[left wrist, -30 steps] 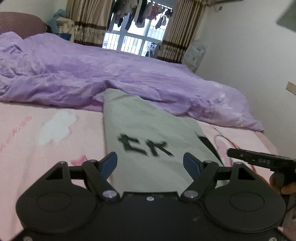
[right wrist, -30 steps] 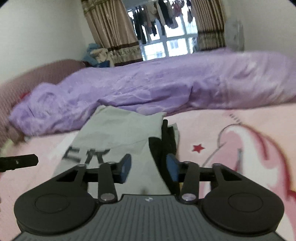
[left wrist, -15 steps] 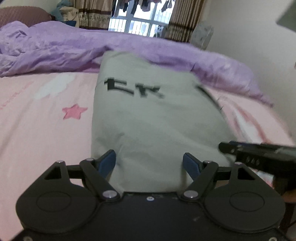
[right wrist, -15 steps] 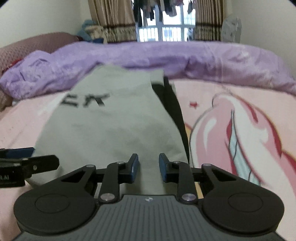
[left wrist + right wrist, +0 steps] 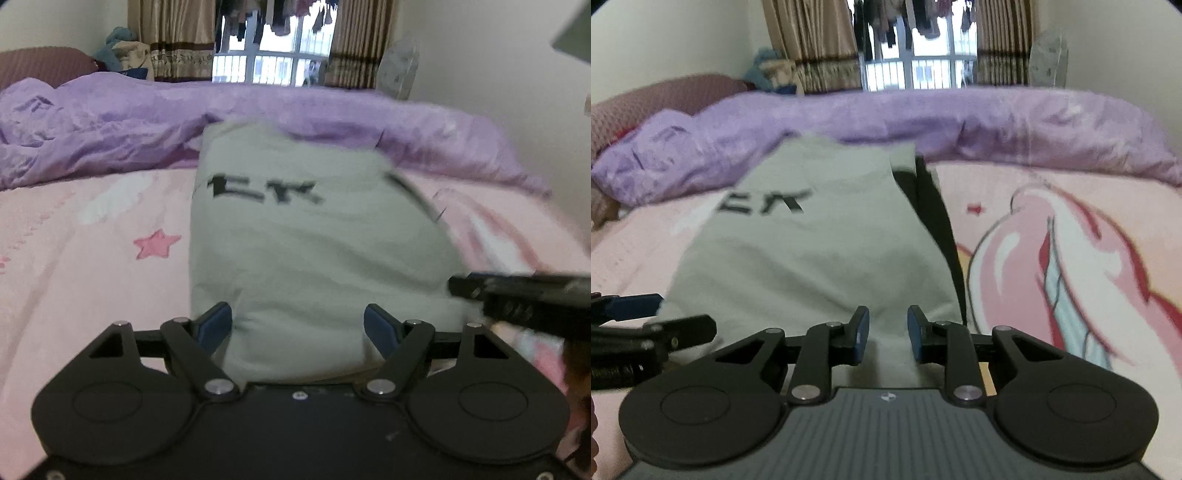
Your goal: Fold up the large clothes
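Observation:
A grey garment (image 5: 314,251) with black lettering lies folded lengthwise on the pink bed sheet, its far end against the purple quilt. It also shows in the right wrist view (image 5: 820,251), with a black strip along its right side. My left gripper (image 5: 297,328) is open, its jaws wide on either side of the garment's near hem. My right gripper (image 5: 884,332) has its jaws partly closed with a gap, the near hem between them. Whether the pads touch the cloth I cannot tell. Each gripper shows at the edge of the other's view.
A crumpled purple quilt (image 5: 110,129) lies across the far side of the bed. The pink sheet (image 5: 1071,240) with cartoon print spreads to the right. A window with hanging laundry (image 5: 273,44), curtains and a fan stand behind. A white wall is at right.
Both grippers have drawn back to the garment's near hem and lowered. The right jaws narrowed, then widened slightly. The left jaws stayed wide.

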Demonstrator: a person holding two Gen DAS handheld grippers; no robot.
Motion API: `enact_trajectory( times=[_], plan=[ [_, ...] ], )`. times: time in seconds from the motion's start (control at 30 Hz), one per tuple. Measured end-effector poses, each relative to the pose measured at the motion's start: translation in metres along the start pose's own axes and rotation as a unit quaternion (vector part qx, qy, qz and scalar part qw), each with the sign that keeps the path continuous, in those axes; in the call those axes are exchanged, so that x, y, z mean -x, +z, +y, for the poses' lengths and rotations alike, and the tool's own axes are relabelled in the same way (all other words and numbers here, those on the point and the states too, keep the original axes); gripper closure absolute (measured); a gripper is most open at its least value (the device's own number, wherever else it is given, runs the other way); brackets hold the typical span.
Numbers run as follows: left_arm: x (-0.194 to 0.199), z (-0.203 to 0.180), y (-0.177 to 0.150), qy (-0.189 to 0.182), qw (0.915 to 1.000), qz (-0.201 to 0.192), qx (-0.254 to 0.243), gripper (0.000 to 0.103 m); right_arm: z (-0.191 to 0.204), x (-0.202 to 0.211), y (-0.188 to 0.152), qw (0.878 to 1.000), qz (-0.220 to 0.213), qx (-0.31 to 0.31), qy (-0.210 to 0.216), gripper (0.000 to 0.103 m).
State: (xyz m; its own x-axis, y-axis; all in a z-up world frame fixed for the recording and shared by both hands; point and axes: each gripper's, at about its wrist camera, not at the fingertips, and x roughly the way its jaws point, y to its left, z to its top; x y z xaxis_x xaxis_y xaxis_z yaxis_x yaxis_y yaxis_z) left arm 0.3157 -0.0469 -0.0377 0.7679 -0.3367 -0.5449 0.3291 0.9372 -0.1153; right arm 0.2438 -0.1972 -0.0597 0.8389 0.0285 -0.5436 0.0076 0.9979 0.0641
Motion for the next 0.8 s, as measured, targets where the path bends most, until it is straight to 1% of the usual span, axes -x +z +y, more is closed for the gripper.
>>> enact_trajectory(
  times=[0.03, 0.1, 0.13, 0.17, 0.23, 0.27, 0.37, 0.43, 0.53, 0.6, 0.67, 0.7, 0.73, 0.8],
  plan=[
    [0.009, -0.003, 0.0, -0.011, 0.9999, -0.011, 0.003, 0.025, 0.001, 0.008, 0.001, 1.0, -0.007, -0.002, 0.002, 0.073],
    [0.018, -0.012, -0.001, -0.019, 0.9996, -0.02, -0.006, 0.025, 0.002, 0.019, 0.001, 1.0, -0.014, -0.009, 0.007, 0.073],
    [0.017, -0.015, -0.003, -0.022, 0.9996, -0.017, -0.011, 0.025, 0.003, 0.022, -0.001, 1.0, -0.015, -0.012, 0.006, 0.073],
    [0.012, -0.017, -0.007, -0.024, 0.9996, -0.004, -0.014, 0.024, 0.002, 0.021, -0.003, 1.0, -0.014, -0.014, 0.007, 0.073],
    [-0.004, -0.014, -0.018, -0.015, 0.9996, 0.026, -0.003, 0.025, 0.0, 0.014, -0.007, 1.0, -0.002, -0.017, 0.006, 0.073],
    [-0.01, -0.011, -0.024, -0.013, 0.9994, 0.031, 0.001, 0.025, -0.002, 0.008, -0.01, 1.0, 0.008, -0.017, 0.003, 0.073],
    [-0.017, -0.008, -0.032, -0.016, 0.9995, 0.027, 0.003, 0.025, -0.007, -0.008, -0.023, 1.0, 0.027, -0.014, 0.002, 0.074],
    [-0.02, -0.008, -0.035, -0.014, 0.9996, 0.025, 0.001, 0.025, -0.01, -0.011, -0.028, 1.0, 0.021, -0.022, 0.006, 0.074],
    [-0.019, -0.009, -0.04, -0.015, 0.9996, 0.022, -0.006, 0.024, -0.008, -0.01, -0.027, 0.999, 0.022, -0.024, 0.006, 0.074],
    [-0.014, -0.009, -0.037, -0.018, 0.9994, 0.03, -0.008, 0.024, -0.006, -0.008, -0.024, 1.0, 0.027, -0.015, 0.003, 0.074],
    [-0.008, -0.008, -0.023, -0.029, 0.999, 0.035, -0.003, 0.024, -0.004, -0.005, -0.015, 1.0, 0.03, -0.01, 0.002, 0.073],
    [-0.003, -0.007, -0.016, -0.036, 0.999, 0.028, -0.001, 0.024, -0.004, -0.002, -0.008, 1.0, 0.018, -0.008, 0.004, 0.073],
    [0.002, -0.006, -0.006, -0.039, 0.9992, 0.013, 0.001, 0.024, -0.003, 0.001, 0.001, 1.0, 0.001, -0.004, 0.005, 0.073],
    [0.008, -0.005, 0.016, -0.028, 0.9994, -0.017, -0.004, 0.024, -0.001, 0.001, 0.02, 1.0, -0.023, -0.001, 0.009, 0.073]
  ],
)
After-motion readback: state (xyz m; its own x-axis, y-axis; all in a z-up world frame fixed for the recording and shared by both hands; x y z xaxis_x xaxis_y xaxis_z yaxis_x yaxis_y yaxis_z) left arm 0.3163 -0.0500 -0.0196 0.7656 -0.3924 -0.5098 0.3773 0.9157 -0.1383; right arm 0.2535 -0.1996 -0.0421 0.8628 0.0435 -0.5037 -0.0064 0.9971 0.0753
